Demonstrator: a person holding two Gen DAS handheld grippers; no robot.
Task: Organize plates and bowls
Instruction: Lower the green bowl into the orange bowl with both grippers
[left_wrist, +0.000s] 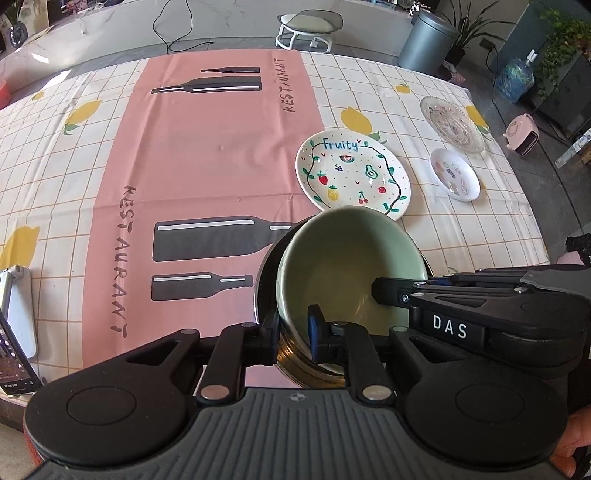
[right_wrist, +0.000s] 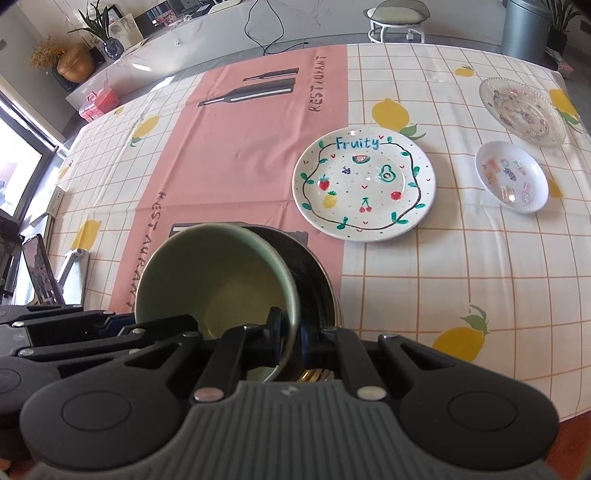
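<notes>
Left gripper (left_wrist: 294, 334): jaws narrow, astride the near-left rim of the green bowl (left_wrist: 343, 258), one finger outside, one inside; whether the pads actually press the wall cannot be told; right gripper (right_wrist: 291, 338): jaws nearly closed, pinching the bowl's right rim, one pad inside, one outside; in the left view its black fingers reach into the bowl from the right, label "DAS" on the body

Green bowl tilted, sitting inside a dark metal bowl (left_wrist: 266, 291) with a shiny brassy lower edge; the dark rim shows around its left and far side; both stand on the pink strip (left_wrist: 207, 158) of the lemon-print tablecloth (right_wrist: 461, 277), bottle prints and "RESTAURANT" lettering beside them

Just beyond the bowls: white "Fruity" plate (right_wrist: 364, 184), flat on the cloth, its near edge hidden by the green rim in the left view; farther right, a small white dish (right_wrist: 511, 177) with coloured bits; behind it, near the table's far right corner, a clear glass plate (right_wrist: 522, 110); all three apart from one another

Left table edge: phone on a stand (left_wrist: 14, 332); past the table: a white stool (left_wrist: 308, 31), a grey bin (left_wrist: 428, 40), potted plants
</notes>
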